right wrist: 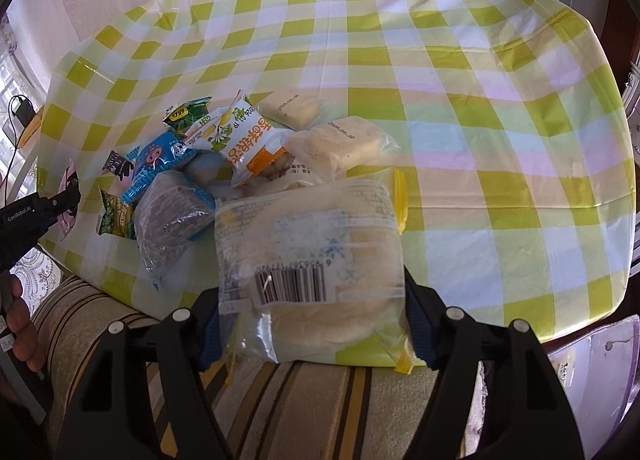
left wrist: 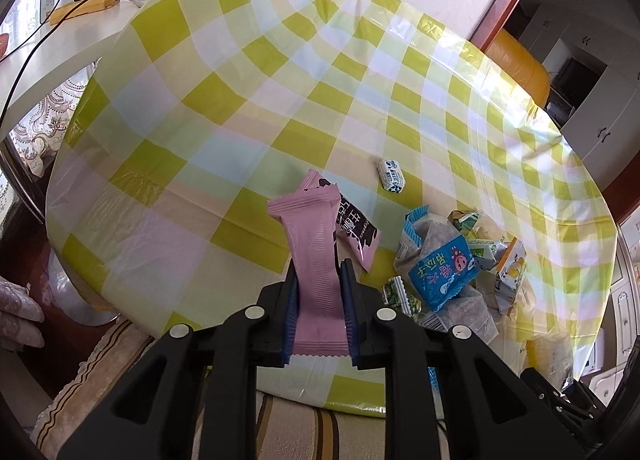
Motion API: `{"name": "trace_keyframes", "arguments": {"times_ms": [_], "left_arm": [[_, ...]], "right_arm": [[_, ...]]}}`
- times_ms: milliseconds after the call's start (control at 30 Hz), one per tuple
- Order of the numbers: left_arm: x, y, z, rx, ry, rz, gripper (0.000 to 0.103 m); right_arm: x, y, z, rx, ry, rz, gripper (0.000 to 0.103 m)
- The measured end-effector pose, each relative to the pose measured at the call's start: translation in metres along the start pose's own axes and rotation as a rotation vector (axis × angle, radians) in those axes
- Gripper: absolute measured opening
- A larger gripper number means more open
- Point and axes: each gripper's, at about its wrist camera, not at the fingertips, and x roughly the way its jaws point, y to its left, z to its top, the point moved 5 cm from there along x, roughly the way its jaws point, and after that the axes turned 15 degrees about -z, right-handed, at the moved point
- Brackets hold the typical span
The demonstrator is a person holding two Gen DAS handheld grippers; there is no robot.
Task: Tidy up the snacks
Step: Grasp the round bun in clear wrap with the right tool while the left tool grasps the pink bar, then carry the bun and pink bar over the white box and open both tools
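Note:
My left gripper is shut on a long pink snack packet, held upright above the near edge of the checked table. A second pink packet with black print lies just behind it. A pile of mixed snack packets sits to the right, and a small white candy lies apart from it. My right gripper is shut on a clear bread packet with a barcode, raised over the table edge. The pile is to its left, with two pale cake packets beside it.
A striped sofa cushion runs under the table's near edge. The left gripper's body and a hand show at the far left. A white ledge with a yellow power strip stands behind the table, and an orange seat is at the far right.

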Motion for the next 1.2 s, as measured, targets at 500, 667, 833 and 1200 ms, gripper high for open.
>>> {"name": "trace_keyframes", "arguments": {"times_ms": [500, 667, 833, 1200], "left_arm": [[-0.011, -0.077, -0.03, 0.138, 0.046, -0.114, 0.019], [-0.003, -0.118, -0.052, 0.21, 0.106, -0.185, 0.019], [0.005, -0.162, -0.077, 0.282, 0.177, -0.261, 0.02], [0.035, -0.249, -0.143, 0.423, 0.394, -0.425, 0.02]], "right_arm": [[-0.026, -0.048, -0.014, 0.109, -0.031, -0.011, 0.072], [-0.031, -0.078, -0.023, 0.17, -0.03, -0.027, 0.072], [-0.034, -0.114, -0.037, 0.224, -0.028, -0.065, 0.072], [-0.027, -0.2, -0.081, 0.364, 0.019, -0.168, 0.072]]}}
